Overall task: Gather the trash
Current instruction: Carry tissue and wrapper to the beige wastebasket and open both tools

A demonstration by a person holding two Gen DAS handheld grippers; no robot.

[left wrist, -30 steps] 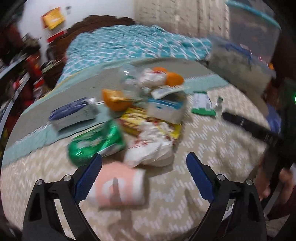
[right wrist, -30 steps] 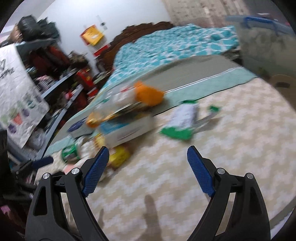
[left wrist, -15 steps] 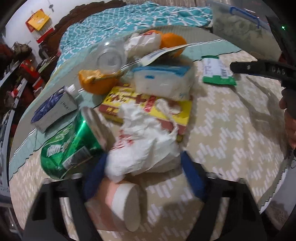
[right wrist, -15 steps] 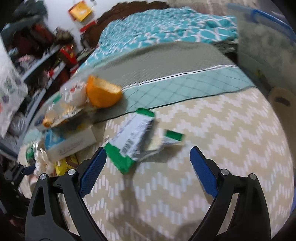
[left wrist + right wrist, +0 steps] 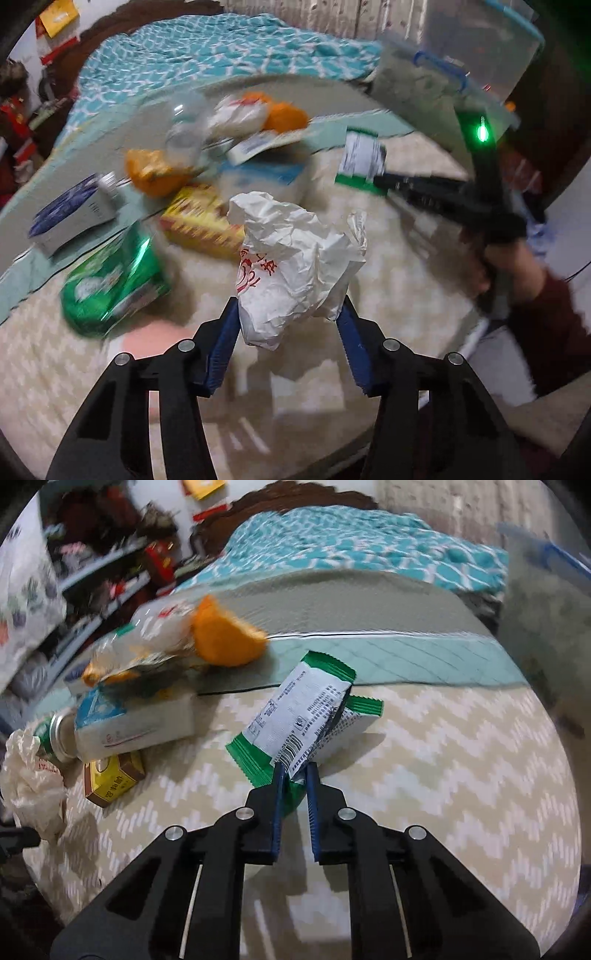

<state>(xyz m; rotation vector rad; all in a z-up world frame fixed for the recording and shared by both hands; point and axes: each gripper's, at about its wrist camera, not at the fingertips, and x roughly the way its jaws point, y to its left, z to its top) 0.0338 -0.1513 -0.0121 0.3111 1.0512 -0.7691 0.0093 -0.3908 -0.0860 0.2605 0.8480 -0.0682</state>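
Left gripper point(image 5: 288, 314) closing on crumpled white bag point(image 5: 295, 266) (red print), pads pressing both sides. Behind: green can point(image 5: 110, 284), yellow box point(image 5: 201, 221), tissue pack point(image 5: 262, 177). Right gripper point(image 5: 384, 181) at green-white wrapper point(image 5: 360, 158).

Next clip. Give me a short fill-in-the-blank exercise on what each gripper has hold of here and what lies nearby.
1. The right gripper is shut on a white and ____ wrapper.
2. The left gripper, still closing, has crumpled white ____ between its fingers.
3. The can lying beside it is coloured ____.

Missing words: green; paper; green
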